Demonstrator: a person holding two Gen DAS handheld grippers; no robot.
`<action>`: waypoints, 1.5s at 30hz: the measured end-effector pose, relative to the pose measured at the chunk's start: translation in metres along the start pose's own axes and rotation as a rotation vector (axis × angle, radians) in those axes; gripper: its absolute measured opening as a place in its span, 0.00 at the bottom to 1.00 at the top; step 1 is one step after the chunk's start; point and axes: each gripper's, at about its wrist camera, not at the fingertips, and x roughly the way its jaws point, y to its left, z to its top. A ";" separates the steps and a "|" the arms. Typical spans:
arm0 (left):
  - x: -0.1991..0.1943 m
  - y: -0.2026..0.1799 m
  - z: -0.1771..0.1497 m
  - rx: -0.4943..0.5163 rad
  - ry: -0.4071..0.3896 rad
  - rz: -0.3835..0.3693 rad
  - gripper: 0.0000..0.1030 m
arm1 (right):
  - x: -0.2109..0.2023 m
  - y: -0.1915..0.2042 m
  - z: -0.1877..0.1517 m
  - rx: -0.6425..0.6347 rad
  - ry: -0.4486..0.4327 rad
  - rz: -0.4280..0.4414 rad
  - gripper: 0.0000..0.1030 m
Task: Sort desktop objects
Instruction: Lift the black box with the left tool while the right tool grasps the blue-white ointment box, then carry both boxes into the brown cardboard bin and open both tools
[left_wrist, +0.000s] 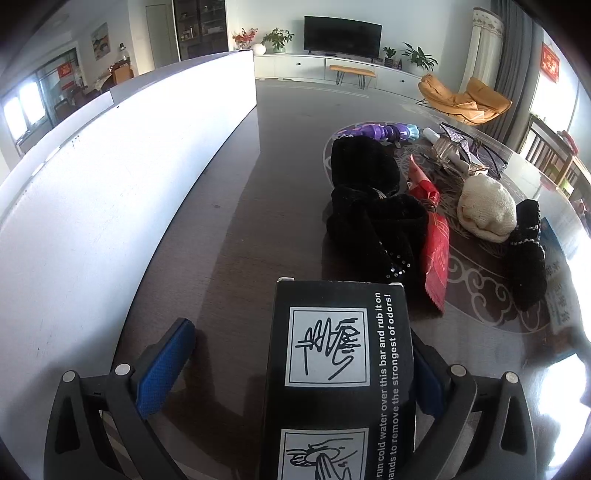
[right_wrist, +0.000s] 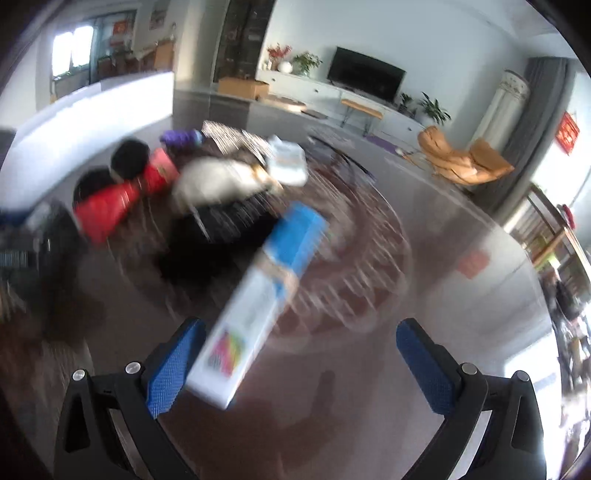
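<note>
left gripper (left_wrist: 299, 363): fingers spread, black box (left_wrist: 338, 380) between them against the right pad | right gripper (right_wrist: 301, 363): fingers wide apart, blue-white box (right_wrist: 258, 306) beside left pad, contact unclear through blur | table (left_wrist: 280, 155): black cloth (left_wrist: 369, 210), cream hat (left_wrist: 487, 208)

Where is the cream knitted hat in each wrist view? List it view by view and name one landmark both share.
Left wrist: the cream knitted hat lies right of centre on the table, between the red packet and a black knitted item.
Right wrist: the hat, blurred, sits upper left of centre, right of the red packet.
Shared landmark: the black television on the far wall.
</note>
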 end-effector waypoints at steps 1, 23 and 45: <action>0.000 0.000 0.000 0.000 0.000 0.000 1.00 | -0.001 -0.004 -0.004 0.017 0.008 0.000 1.00; -0.008 0.003 -0.005 0.038 0.073 -0.020 1.00 | 0.033 -0.074 0.010 0.196 0.074 0.215 1.00; -0.087 0.023 -0.002 0.147 0.054 -0.239 0.56 | 0.012 -0.054 0.035 0.179 0.221 0.385 0.42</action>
